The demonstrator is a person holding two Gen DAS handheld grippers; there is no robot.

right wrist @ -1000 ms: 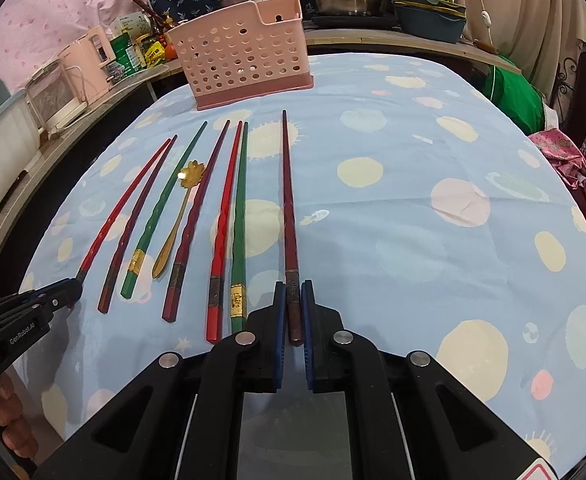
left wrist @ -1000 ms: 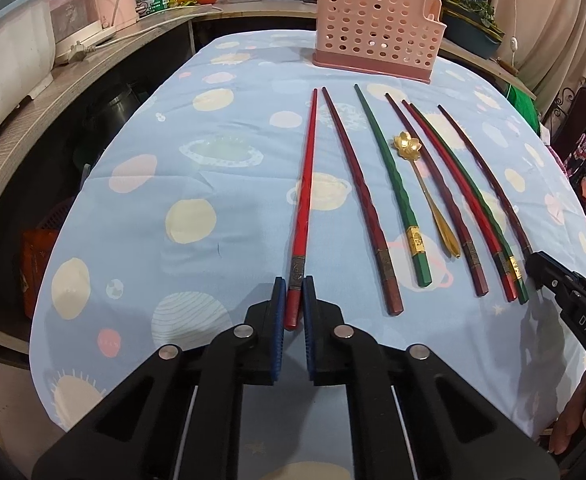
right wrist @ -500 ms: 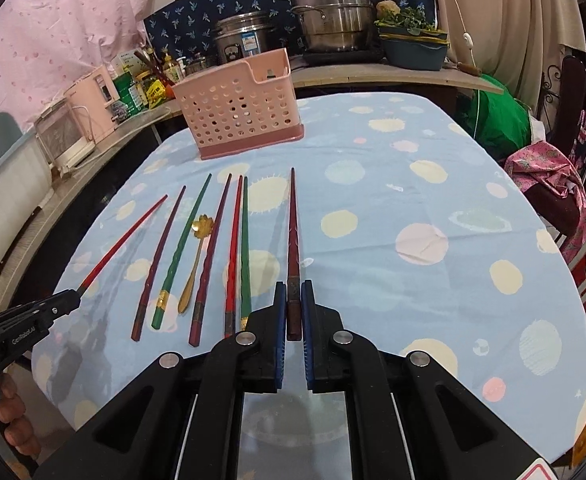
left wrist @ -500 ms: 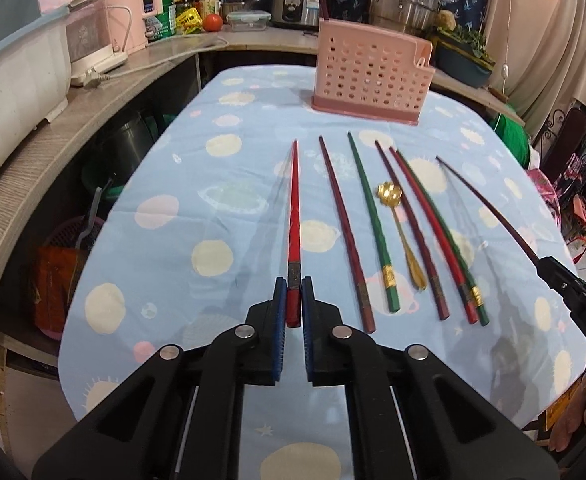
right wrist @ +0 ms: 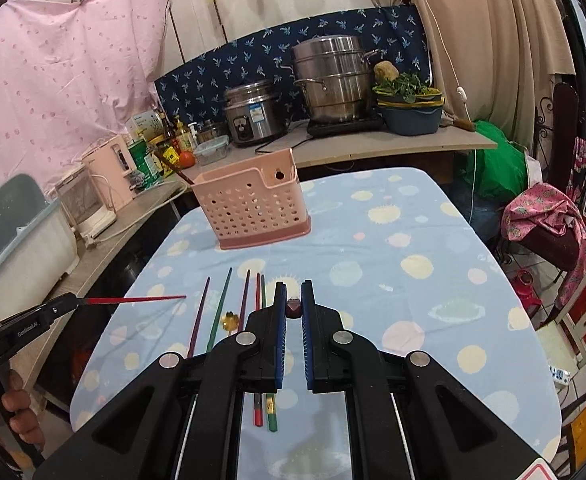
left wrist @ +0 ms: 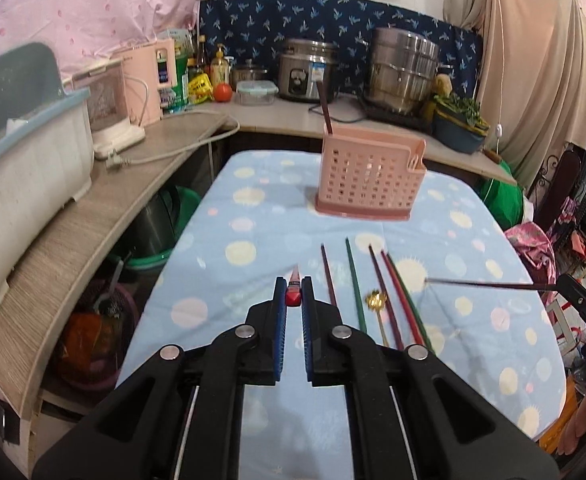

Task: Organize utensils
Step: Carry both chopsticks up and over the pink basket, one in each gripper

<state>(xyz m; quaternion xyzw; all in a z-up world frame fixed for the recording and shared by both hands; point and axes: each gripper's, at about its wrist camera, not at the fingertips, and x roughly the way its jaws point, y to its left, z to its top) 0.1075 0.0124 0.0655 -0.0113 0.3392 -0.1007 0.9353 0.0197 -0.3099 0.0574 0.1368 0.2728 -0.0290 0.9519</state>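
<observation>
My left gripper is shut on a red chopstick, lifted off the table and pointing ahead; it also shows in the right wrist view. My right gripper is shut on a dark maroon chopstick, also lifted; it shows in the left wrist view. A pink perforated utensil holder stands at the table's far end with one dark chopstick in it. Several chopsticks and a gold spoon lie on the blue spotted tablecloth.
A wooden counter runs along the left with a white tub and a pink appliance. A rice cooker and steel steamer pot stand behind the table. A chair with pink cloth is at right.
Both grippers have risen and tilted up with their chopsticks, which now hang in the air. The view now takes in the holder and the counter behind it.
</observation>
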